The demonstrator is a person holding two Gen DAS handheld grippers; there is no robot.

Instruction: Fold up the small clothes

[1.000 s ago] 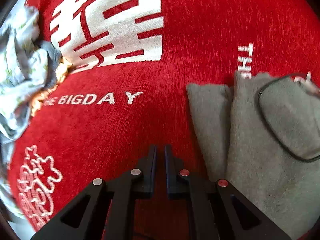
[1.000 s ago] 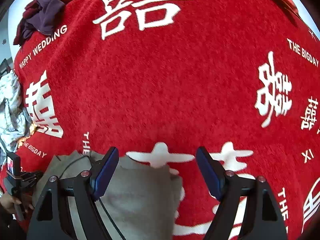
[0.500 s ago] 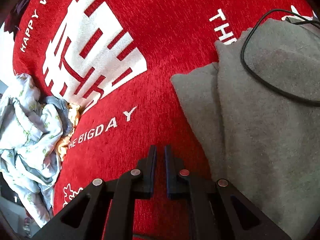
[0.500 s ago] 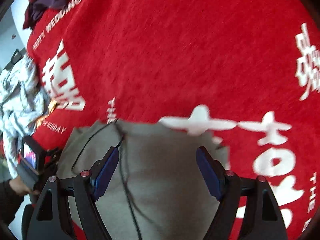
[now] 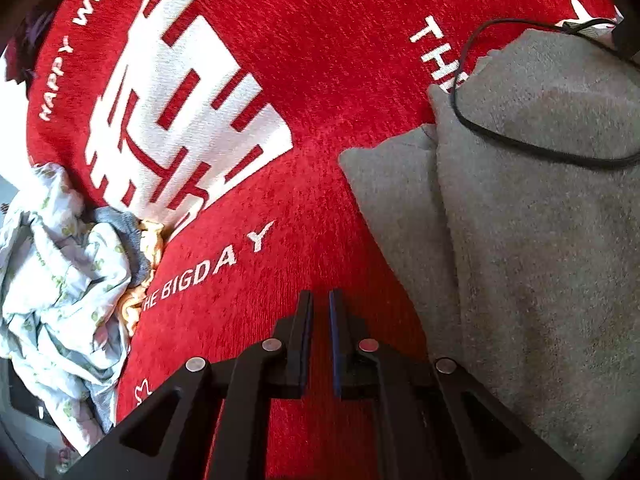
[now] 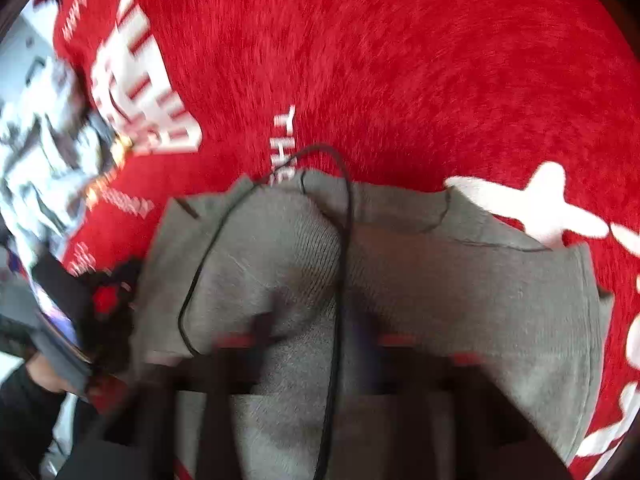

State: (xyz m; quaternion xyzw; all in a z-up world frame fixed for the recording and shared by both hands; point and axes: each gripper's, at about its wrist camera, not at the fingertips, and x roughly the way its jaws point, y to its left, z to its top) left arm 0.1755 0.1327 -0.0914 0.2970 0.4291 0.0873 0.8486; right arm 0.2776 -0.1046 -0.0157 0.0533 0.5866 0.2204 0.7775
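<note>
A grey knit garment [image 5: 532,240] lies partly folded on the red cloth, at the right of the left wrist view, and fills the lower middle of the blurred right wrist view [image 6: 440,280]. A black cable [image 5: 520,144] loops over it and also shows in the right wrist view [image 6: 340,280]. My left gripper [image 5: 320,320] is shut and empty over bare red cloth, just left of the garment's edge. My right gripper [image 6: 316,328] hangs low over the garment, blurred by motion; its jaws cannot be read.
The red cloth [image 5: 320,60] with white characters and lettering covers the surface. A crumpled pile of pale printed clothes [image 5: 60,280] lies at the left edge. A dark purple garment [image 5: 24,52] lies at the far left corner.
My right gripper has swung down and left over the grey garment and its fingers look closer together. My left gripper has barely shifted since half a second ago and stays shut.
</note>
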